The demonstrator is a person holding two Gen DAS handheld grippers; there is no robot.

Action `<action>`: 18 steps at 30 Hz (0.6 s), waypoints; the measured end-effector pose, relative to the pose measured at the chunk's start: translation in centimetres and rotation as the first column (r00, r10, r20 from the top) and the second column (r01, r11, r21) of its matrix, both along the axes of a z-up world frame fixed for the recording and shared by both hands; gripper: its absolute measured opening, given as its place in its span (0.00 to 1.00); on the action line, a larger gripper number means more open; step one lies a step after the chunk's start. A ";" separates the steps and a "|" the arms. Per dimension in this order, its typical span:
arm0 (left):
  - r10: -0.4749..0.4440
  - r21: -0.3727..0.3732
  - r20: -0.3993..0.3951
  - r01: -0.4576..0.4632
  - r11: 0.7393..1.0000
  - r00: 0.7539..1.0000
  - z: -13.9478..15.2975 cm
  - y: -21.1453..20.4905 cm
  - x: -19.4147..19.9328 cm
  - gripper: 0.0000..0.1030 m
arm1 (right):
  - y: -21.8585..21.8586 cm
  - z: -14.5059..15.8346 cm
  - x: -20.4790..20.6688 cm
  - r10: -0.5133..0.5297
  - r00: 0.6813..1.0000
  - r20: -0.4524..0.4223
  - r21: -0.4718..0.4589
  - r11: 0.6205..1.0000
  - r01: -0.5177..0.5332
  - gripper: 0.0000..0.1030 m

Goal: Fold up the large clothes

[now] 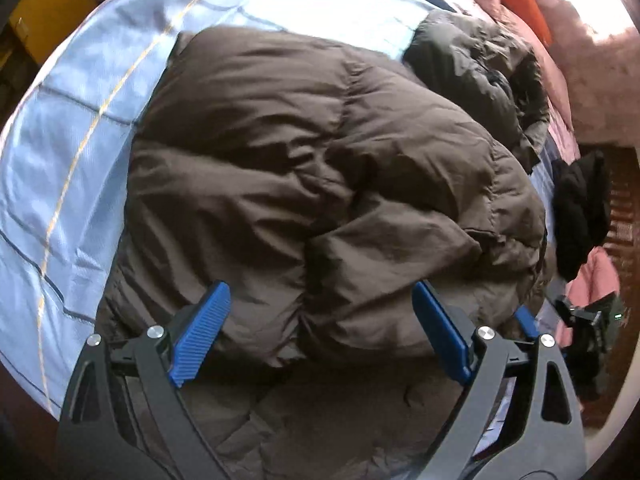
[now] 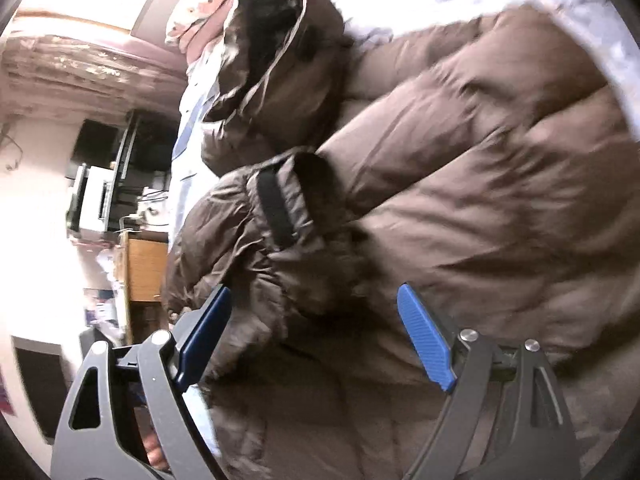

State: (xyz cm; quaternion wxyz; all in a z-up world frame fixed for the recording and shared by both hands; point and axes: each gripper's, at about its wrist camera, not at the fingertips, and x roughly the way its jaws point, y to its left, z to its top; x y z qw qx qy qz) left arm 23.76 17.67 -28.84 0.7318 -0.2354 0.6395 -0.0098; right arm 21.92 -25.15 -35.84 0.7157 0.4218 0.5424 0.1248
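Blue-padded left tongs (image 1: 322,332) hang spread wide above the brown puffer jacket (image 1: 304,184), nothing pinched between them, likely poised to take a fresh hold for the next fold. That jacket lies bunched on the pale blue bed sheet (image 1: 60,168). To its right sits a darker coat (image 1: 484,76), then black clothing (image 1: 580,208) off the bed's edge. Right tongs (image 2: 314,330) gape empty over the jacket beside its cuff (image 2: 276,208); the hood (image 2: 272,28) lies beyond, bulky enough to hinder a flat fold.

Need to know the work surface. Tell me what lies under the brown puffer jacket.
The brown puffer jacket lies on a light blue bedsheet with thin lines. Whatever is directly beneath the jacket is covered.
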 end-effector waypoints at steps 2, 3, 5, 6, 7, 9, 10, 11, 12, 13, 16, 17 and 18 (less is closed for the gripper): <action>0.006 0.020 -0.012 -0.005 1.000 1.000 -0.2 0.4 -0.1 0.92 | 0.5 -1.0 0.2 -0.014 1.000 -0.015 0.092 0.996 0.015 0.80; 0.004 0.034 -0.018 -0.003 0.999 1.000 -0.3 0.6 -0.2 0.93 | 0.8 -1.1 0.2 -0.019 1.000 -0.007 0.096 0.995 0.020 0.73; -0.001 0.061 -0.034 0.003 0.998 0.999 -0.6 0.9 -0.4 0.93 | 1.3 -0.5 0.3 -0.008 1.000 0.027 0.053 0.999 0.007 0.21; -0.001 0.072 -0.044 0.004 0.997 0.999 -0.7 1.0 -0.4 0.93 | 1.4 0.2 0.2 -0.010 0.998 0.065 0.032 0.999 0.008 0.15; 0.000 0.084 -0.054 0.005 0.996 0.999 -0.8 1.2 -0.5 0.93 | 1.4 1.1 0.0 -0.018 0.994 0.105 0.016 1.000 0.017 0.12; 0.006 0.112 -0.072 0.002 0.994 0.997 -1.1 1.4 -0.6 0.93 | 1.4 3.7 -0.2 -0.006 0.980 0.198 -0.006 1.000 0.008 0.10; 0.009 0.116 -0.075 0.000 0.993 0.997 -1.2 1.5 -0.5 0.93 | 1.5 5.1 -0.3 0.007 0.969 0.246 -0.018 1.000 -0.002 0.10; 0.014 0.123 -0.079 -0.004 0.992 0.997 -1.3 1.6 -0.5 0.93 | 1.7 6.5 -0.4 0.014 0.957 0.288 -0.031 1.000 -0.006 0.10; 0.017 0.128 -0.081 -0.007 0.992 0.997 -1.4 1.7 -0.5 0.93 | 1.6 8.0 -0.7 0.021 0.942 0.335 -0.041 0.999 -0.008 0.10; 0.018 0.132 -0.082 -0.007 0.991 0.996 -1.4 1.8 -0.5 0.93 | 1.5 9.3 -1.1 0.027 0.930 0.368 -0.048 0.999 -0.010 0.10; 0.012 0.120 -0.077 -0.002 0.993 0.997 -1.4 1.6 -0.4 0.95 | 0.9 10.8 -1.9 0.027 0.917 0.398 -0.063 0.998 -0.002 0.10; 0.008 0.123 -0.075 0.001 0.992 0.997 -1.3 1.5 -0.4 0.95 | 0.7 10.5 -2.1 0.025 0.925 0.379 -0.092 0.996 0.011 0.10; 0.002 0.136 -0.073 0.008 0.991 0.997 -1.3 1.4 -0.4 0.95 | 0.7 10.0 -2.1 0.026 0.938 0.347 -0.137 0.990 0.023 0.10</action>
